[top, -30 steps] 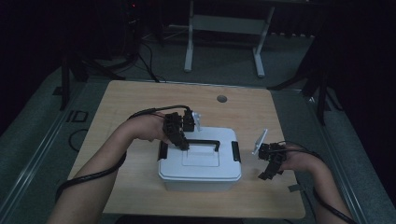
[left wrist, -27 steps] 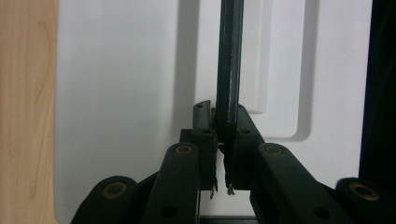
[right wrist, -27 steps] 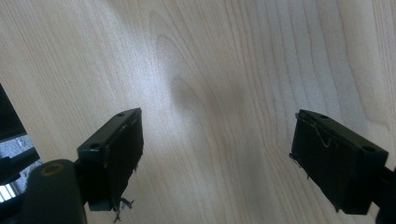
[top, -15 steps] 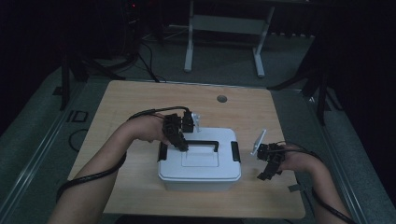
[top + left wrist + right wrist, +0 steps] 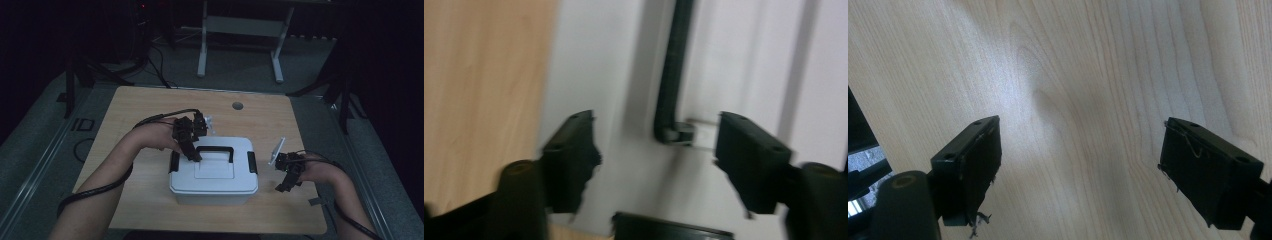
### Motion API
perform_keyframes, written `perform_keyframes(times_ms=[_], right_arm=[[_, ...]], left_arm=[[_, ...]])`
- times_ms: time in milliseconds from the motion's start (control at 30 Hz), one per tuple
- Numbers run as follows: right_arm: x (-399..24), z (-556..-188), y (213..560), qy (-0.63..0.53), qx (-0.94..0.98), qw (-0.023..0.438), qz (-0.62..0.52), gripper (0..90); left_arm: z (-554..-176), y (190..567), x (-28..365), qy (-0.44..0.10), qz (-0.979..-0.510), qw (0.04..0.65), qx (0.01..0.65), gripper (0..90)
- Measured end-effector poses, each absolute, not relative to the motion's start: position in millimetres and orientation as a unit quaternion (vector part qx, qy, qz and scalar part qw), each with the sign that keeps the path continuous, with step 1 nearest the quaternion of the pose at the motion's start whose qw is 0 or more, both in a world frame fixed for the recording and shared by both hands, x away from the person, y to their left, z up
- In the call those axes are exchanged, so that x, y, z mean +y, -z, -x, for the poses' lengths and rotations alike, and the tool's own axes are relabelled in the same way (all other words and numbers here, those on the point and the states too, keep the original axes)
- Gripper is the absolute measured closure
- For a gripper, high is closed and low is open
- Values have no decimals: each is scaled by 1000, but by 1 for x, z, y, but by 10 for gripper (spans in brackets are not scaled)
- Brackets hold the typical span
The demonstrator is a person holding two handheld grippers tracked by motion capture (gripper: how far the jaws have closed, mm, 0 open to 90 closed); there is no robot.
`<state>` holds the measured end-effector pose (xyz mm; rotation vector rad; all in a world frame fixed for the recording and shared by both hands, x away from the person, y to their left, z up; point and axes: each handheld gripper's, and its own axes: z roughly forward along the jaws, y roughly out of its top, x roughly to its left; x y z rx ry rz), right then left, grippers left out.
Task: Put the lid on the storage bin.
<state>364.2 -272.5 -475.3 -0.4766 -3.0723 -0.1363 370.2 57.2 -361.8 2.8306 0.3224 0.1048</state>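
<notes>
Wood table [image 5: 150, 107]: white box [image 5: 214, 172]; L hand-held gripper [image 5: 654, 160] wide over handle [image 5: 671, 70]; R hand-held gripper [image 5: 1080, 170] wide.

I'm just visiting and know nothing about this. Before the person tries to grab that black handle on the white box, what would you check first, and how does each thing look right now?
1. Left hand-held gripper open wide enough: ok, jaws stand well apart.
2. Left hand-held gripper lined up on the black handle: ok, the handle's end and hinge sit between the jaws, though the picture is blurred.
3. Handle lying flat on the lid: ok, it looks folded down, so a jaw must slip under it.
4. Side latches shut: cannot tell from here.
5. Right hand-held gripper out of the way: ok, open over bare table, beside the white box.
</notes>
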Motion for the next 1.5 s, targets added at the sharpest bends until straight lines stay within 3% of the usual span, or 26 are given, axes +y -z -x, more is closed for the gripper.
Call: perform_keyframes(times_ms=[100, 367, 1067, 1500], right_arm=[[-273, -364, 475, 43, -987, 14, 154, 165], [-276, -363, 475, 45, -986, 14, 158, 165], [-277, -366, 475, 51, -985, 6, 165, 164], [-277, -366, 476, 49, -984, 6, 169, 165]], left_arm=[[-371, 360, 65, -51, -978, 150, 132, 152], [-371, 361, 99, -69, -968, 178, 162, 27], [-356, 386, 195, -103, -943, 208, 240, 22], [-347, 413, 229, -102, -933, 207, 277, 21]])
